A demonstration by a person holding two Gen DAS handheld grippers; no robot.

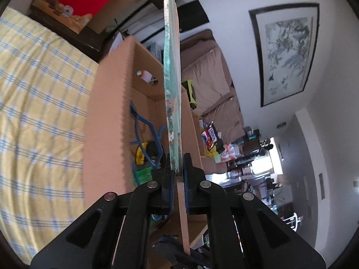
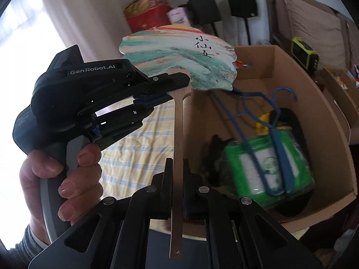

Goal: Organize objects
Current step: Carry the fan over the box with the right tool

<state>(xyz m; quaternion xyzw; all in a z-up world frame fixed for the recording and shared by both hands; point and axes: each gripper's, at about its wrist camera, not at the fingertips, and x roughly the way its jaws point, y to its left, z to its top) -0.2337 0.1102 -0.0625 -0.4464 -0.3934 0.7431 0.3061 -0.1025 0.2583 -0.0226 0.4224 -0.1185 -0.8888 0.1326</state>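
Observation:
A flat paper fan [image 2: 179, 56] with green and orange swirls, black characters and a wooden handle [image 2: 178, 134] hangs in the air over the open cardboard box [image 2: 325, 112]. My right gripper [image 2: 177, 168] is shut on the handle's lower half. My left gripper [image 2: 179, 88], held by a hand [image 2: 67, 172], is shut on the neck where handle meets blade. In the left wrist view the fan [image 1: 172, 67] stands edge-on between the pads of the left gripper [image 1: 178, 163], beside the box [image 1: 105, 112].
Inside the box lie blue hangers [image 2: 278, 139], a green package [image 2: 269, 163] and a yellow-black item [image 1: 141, 154]. A yellow checked bedcover [image 1: 40, 103] spreads left of the box. A brown sofa [image 2: 314, 22], black speakers [image 2: 241, 2] and a red tin [image 2: 148, 20] stand behind.

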